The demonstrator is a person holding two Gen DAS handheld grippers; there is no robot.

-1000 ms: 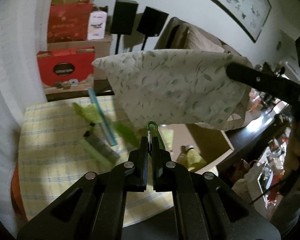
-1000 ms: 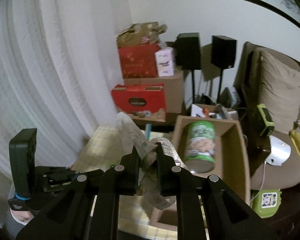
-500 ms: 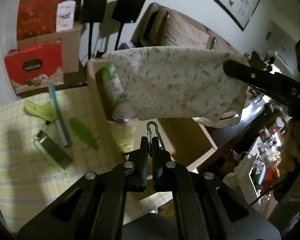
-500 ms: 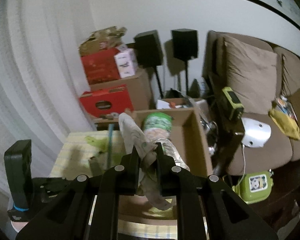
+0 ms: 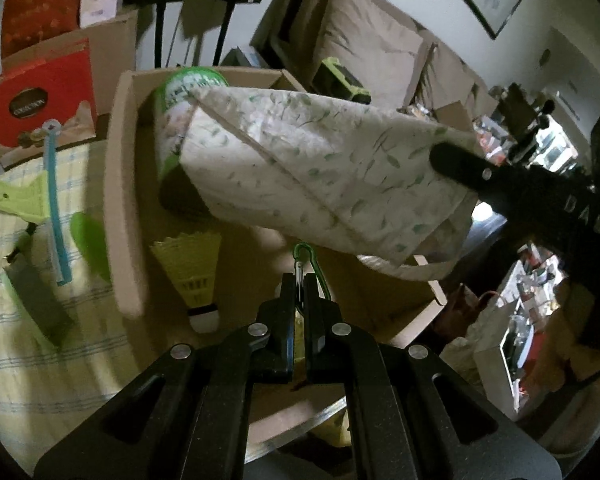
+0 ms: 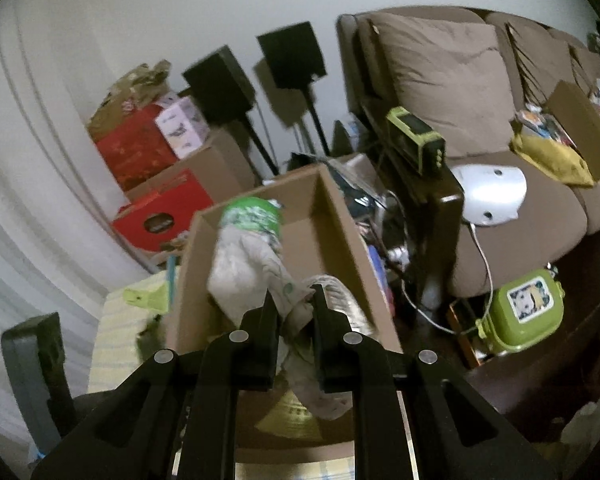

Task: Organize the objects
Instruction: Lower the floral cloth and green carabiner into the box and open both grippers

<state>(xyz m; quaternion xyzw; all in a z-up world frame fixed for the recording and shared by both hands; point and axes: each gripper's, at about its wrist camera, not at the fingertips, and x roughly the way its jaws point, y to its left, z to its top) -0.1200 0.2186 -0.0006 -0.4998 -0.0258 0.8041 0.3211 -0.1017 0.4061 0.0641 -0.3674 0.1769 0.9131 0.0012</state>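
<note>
Jaws of the right gripper (image 6: 291, 312) pinched a leafy bag (image 5: 320, 156) over the box (image 5: 120, 184); left gripper (image 5: 299, 286) jaws pinched a green clip (image 5: 306, 252).

Brown sofa (image 6: 480, 120) w/ cushions upper right; white wall (image 6: 180, 8) behind, two black speakers (image 6: 256, 68) on stands centre, pale curtain (image 6: 16, 200) left.

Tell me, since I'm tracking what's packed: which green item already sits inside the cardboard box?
The green-labelled can, standing at the cardboard box's far end. The green clip and green scoop lie outside on the checked cloth.
</note>
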